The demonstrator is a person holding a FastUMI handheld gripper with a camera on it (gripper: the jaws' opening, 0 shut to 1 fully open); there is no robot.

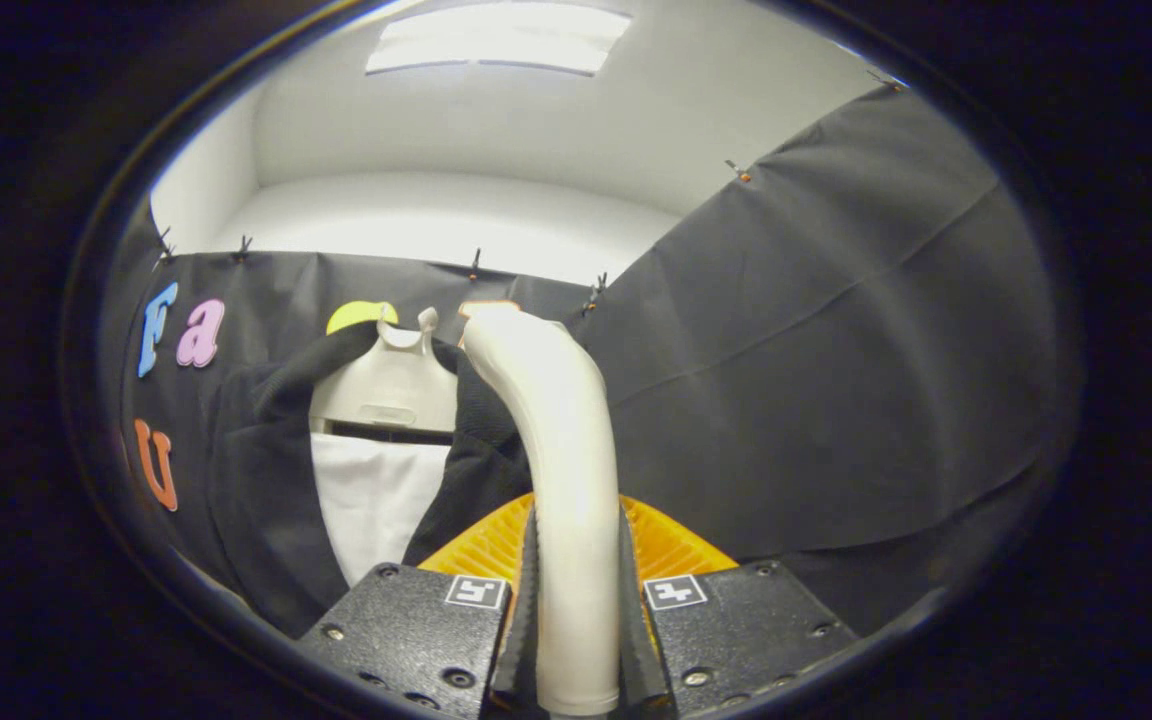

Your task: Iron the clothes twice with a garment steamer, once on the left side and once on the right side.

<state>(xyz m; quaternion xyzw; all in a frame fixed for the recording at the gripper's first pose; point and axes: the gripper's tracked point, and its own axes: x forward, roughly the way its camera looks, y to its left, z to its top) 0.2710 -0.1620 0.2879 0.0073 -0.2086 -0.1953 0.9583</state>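
The claw (576, 640) is clamped on the white steamer (561, 470), both fingers pressing its handle. The dark jacket (266, 470) hangs beside the steamer (on a white hanger (386, 385)). Next, I think, press the steamer against the jacket.

cream steamer (556, 440), black jacket (266, 480), white shirt (371, 500)
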